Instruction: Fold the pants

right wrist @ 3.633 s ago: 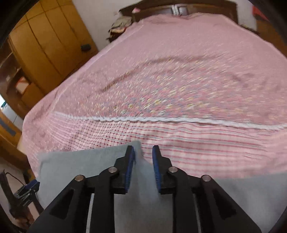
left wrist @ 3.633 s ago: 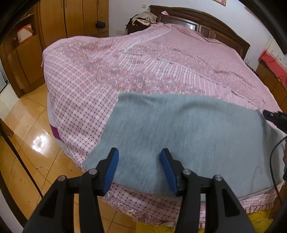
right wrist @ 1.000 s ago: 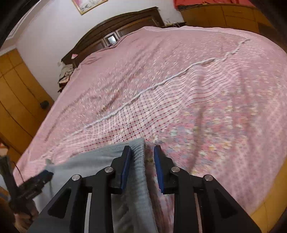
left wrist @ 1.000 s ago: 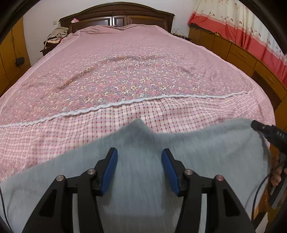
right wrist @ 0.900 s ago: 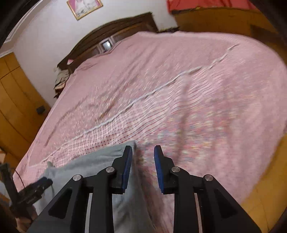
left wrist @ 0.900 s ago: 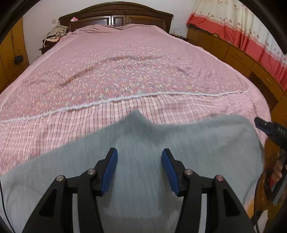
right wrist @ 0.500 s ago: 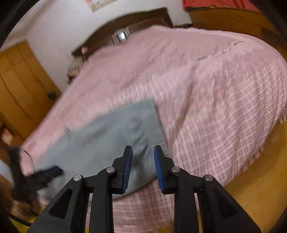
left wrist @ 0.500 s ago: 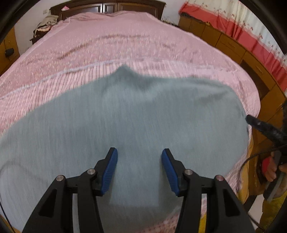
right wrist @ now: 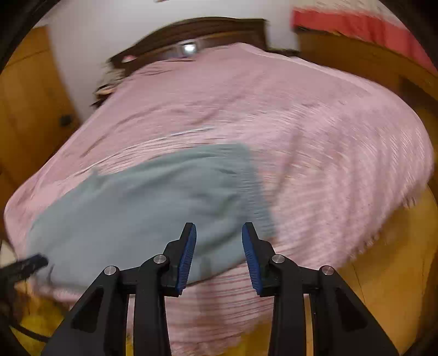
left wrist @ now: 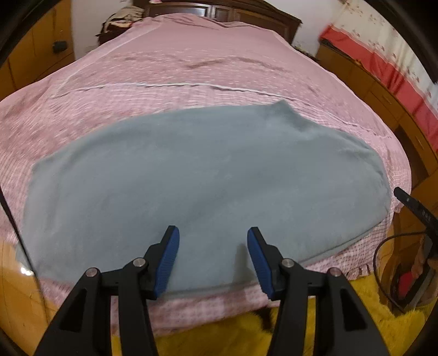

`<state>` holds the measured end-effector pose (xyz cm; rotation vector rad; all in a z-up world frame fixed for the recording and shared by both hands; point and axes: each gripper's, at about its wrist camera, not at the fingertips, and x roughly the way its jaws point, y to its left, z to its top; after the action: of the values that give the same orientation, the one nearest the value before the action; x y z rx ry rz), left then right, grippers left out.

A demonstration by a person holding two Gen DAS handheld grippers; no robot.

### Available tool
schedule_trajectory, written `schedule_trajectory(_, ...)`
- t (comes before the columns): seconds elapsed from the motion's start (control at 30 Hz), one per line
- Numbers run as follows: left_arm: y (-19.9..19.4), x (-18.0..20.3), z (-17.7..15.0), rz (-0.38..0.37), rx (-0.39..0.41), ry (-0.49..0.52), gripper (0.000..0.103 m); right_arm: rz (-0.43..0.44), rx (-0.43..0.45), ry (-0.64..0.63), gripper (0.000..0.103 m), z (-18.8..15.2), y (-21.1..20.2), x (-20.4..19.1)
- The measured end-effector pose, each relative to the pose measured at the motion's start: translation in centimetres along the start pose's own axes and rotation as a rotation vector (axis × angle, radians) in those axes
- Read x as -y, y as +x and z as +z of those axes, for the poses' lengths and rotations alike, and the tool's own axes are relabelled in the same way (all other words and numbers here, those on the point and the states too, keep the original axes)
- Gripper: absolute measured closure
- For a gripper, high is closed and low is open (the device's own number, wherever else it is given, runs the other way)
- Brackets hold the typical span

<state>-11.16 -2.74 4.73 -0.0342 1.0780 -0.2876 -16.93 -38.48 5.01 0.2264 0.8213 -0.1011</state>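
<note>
The grey pants [left wrist: 208, 175] lie folded in a wide flat band across the near end of the bed; the blurred right wrist view shows the grey pants [right wrist: 147, 208] too. My left gripper [left wrist: 213, 241] hovers open above their near edge, nothing between its blue pads. My right gripper [right wrist: 219, 238] hangs over the pants' near right corner; its jaws are opening and nothing is between them. The right gripper's black tip [left wrist: 416, 205] shows at the right edge of the left wrist view, and the left gripper's tip [right wrist: 27, 264] appears at the left edge of the right wrist view.
A pink patterned bedspread [left wrist: 191, 68] covers the large bed, with a dark wooden headboard [left wrist: 246, 13] behind it. Wooden wardrobes [right wrist: 27, 104] stand to the left, low wooden cabinets [left wrist: 383, 90] under red curtains to the right. A yellow rug [left wrist: 232, 334] lies at the bed's foot.
The right gripper let go of the pants' corner and drew back, its jaws now wider. Both grippers pulled back toward the foot of the bed. The pants now lie flat.
</note>
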Motion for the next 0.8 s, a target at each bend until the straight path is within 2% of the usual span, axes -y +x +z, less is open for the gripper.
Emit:
schedule_trajectory(0.17, -1.0, 0.0, -0.6, 0.014, 0.016, 0.030, 0.049, 0.045, -0.066, -0.189, 0.066, -1.7, 1.2, -5.0)
schedule_trajectory(0.27, -1.1, 0.4, -0.8, -0.016, 0.016, 0.041, 0.049, 0.074, -0.105, -0.258, 0.066, -2.9, 1.8, -6.8)
schedule_trajectory(0.37, -0.5, 1.0, -0.8, -0.031, 0.005, 0.055, 0.049, 0.089, -0.120, -0.329, 0.063, -3.8, 2.2, -8.0)
schedule_trajectory(0.47, -0.1, 1.6, -1.1, -0.045, -0.006, 0.072, 0.049, 0.086, -0.141, -0.380, 0.053, -3.8, 2.9, -8.8)
schedule_trajectory(0.8, 0.2, 1.6, -1.2, -0.058, -0.009, 0.077, 0.049, 0.035, -0.169, -0.517, 0.052, -4.3, 3.4, -9.6)
